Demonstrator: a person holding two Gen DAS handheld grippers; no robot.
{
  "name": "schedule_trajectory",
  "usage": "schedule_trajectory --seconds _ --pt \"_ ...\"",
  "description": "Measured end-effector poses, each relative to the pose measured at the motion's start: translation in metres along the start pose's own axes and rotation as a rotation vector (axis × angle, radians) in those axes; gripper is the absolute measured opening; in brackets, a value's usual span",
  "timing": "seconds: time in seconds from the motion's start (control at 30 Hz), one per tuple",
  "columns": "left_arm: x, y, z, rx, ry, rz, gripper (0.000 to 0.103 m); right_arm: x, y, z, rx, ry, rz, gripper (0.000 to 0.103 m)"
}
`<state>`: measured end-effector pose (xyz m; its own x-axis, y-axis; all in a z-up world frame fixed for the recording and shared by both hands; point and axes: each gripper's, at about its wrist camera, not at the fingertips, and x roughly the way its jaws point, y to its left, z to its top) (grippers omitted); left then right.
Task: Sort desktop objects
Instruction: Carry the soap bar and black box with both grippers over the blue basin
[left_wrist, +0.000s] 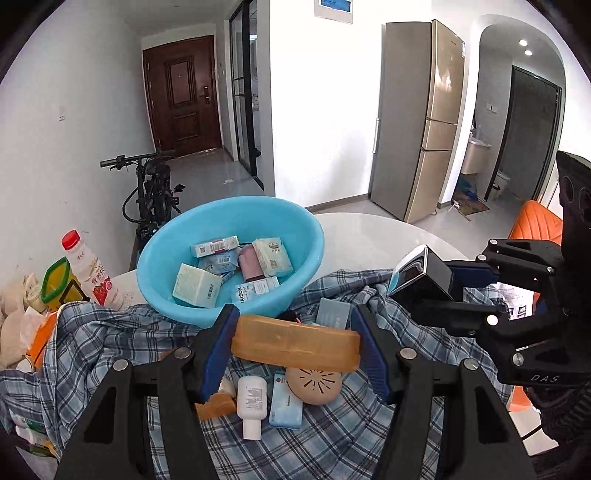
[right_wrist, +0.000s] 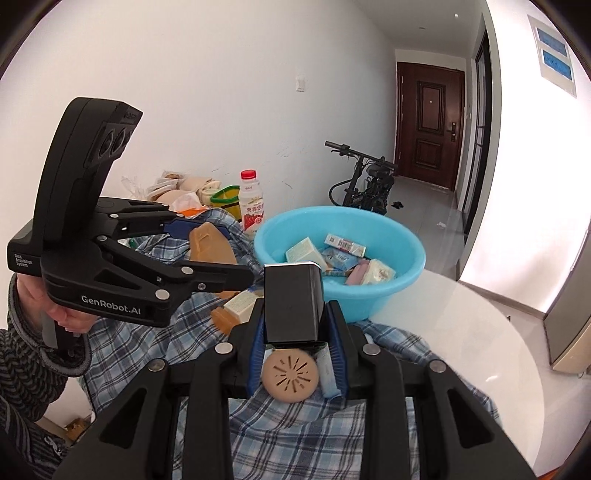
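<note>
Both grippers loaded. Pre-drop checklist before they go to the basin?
1. Left gripper shut on the orange bar, pads at both ends: ok.
2. Right gripper shut on the black box: ok, though it stands tall above the fingers and could tip.
3. Both loads lifted off the plaid cloth: ok.
4. Basin open on top, with room among the boxes in it: ok.
5. Grippers apart from each other: ok, but the two are close; move one at a time.
6. Basin steady: cannot tell; its near edge rests on bunched cloth.
</note>
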<state>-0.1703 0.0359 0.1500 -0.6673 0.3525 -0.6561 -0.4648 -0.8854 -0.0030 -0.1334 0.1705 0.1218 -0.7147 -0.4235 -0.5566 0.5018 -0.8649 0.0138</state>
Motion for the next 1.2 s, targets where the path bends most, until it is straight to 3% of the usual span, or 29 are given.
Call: schedule_trajectory --seconds 0.37,0.7,1.2 --pt "0.009 0.029 0.049 -0.044 -0.006 0.044 0.065 0.012 -0.025 0.041 0.004 -0.029 -0.056 0.029" --pt "0.041 0.047 0.088 -0.081 0.010 0.055 0.065 0.041 -0.045 0.079 0.073 -0.035 -0.042 0.029" --pt "0.119 0.094 0.116 -0.172 0.149 0.083 0.065 0.120 -0.096 0.126 0.161 0.143 -0.015 0.029"
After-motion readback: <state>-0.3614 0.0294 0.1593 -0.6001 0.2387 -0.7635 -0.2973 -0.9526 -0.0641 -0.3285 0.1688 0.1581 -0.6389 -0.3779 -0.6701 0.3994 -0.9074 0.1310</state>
